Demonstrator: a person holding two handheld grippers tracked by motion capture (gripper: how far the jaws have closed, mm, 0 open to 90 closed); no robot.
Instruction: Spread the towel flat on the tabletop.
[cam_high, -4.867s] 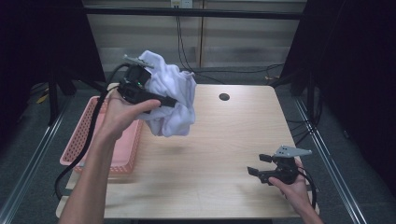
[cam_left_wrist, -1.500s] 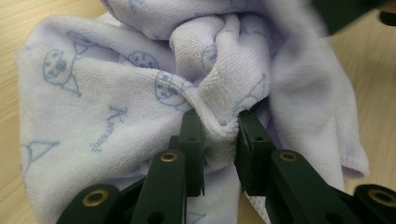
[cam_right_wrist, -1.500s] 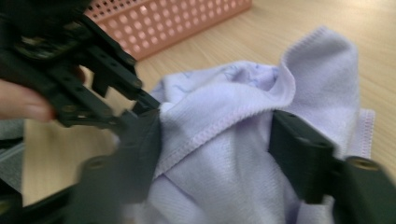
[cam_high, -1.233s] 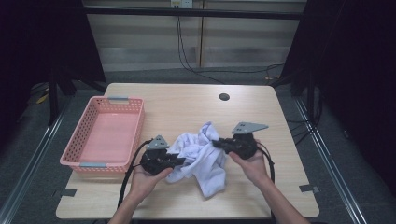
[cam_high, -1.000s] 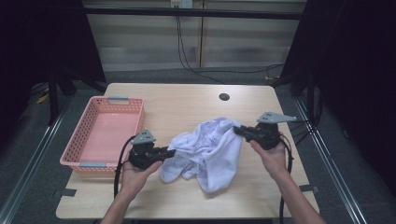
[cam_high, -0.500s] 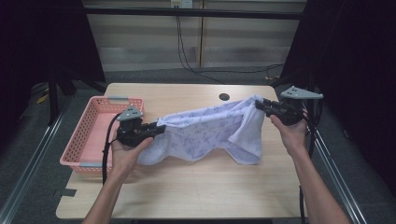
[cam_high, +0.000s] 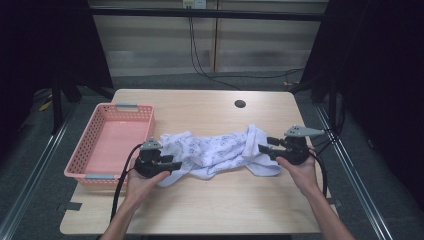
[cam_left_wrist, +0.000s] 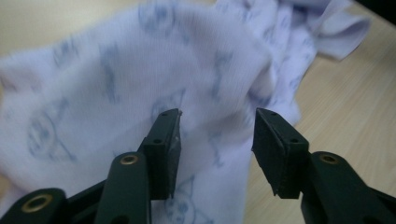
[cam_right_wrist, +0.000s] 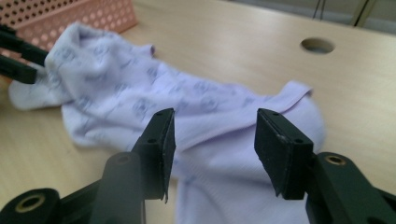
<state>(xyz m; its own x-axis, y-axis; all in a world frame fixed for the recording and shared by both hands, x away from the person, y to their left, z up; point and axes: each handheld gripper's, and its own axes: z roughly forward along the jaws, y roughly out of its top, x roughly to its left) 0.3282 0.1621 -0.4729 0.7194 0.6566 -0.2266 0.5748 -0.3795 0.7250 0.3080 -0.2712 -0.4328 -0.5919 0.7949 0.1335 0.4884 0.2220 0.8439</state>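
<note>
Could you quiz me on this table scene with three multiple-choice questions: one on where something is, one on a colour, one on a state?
1. Where does the cloth lie?
A. in the basket
B. on the table, right of the basket
C. on the floor

2. What colour is the basket?
A. pink
B. green
C. black

3. How do the fingers of the two grippers stand?
A. both apart
B. both clamped on the cloth
C. one apart, one clamped

Answers:
1 B, it is spread on the table.
2 A, its walls are pink.
3 A, left gripper and right gripper show gaps.
</note>
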